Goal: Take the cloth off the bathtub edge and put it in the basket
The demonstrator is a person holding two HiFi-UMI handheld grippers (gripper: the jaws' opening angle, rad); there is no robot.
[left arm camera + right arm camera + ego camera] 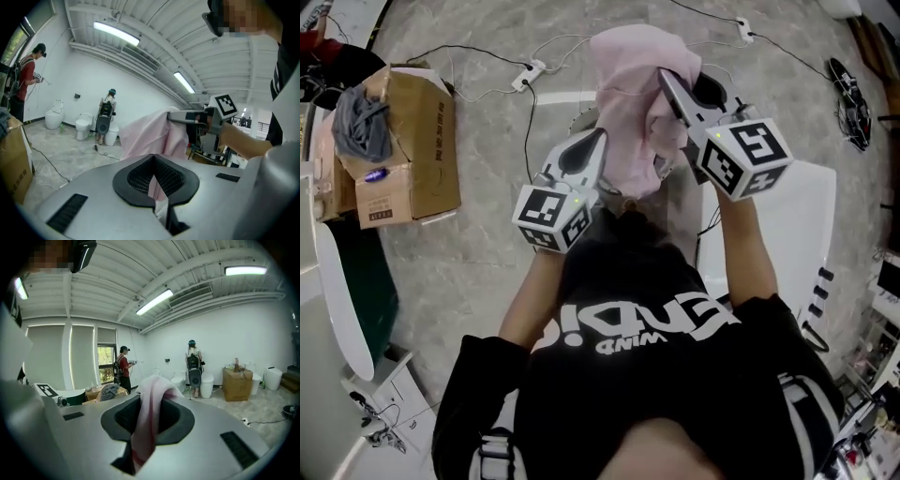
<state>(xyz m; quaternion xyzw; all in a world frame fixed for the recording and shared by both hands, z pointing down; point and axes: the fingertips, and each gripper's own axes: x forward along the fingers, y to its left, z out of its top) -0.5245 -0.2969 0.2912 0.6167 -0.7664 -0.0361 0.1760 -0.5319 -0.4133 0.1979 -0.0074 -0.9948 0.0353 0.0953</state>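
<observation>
A pale pink cloth (628, 103) hangs in the air in front of the person, above the grey floor. My right gripper (666, 80) is raised at its top right and is shut on an upper fold; in the right gripper view the cloth (150, 418) drapes down between the closed pads (119, 420). My left gripper (598, 139) sits lower at the cloth's left edge, jaws shut, with a pink sliver (157, 187) pinched between its pads. In the left gripper view the cloth (145, 133) hangs from the right gripper (169, 116). A white bathtub (787, 225) lies at the right. I cannot make out a basket.
An open cardboard box (408, 141) holding a grey rag (361, 122) stands at the left. Power strips and cables (530, 73) trail over the floor ahead. Another white tub rim (337, 300) lies at the far left. Toilets (84, 124) and two people (108, 112) stand far off.
</observation>
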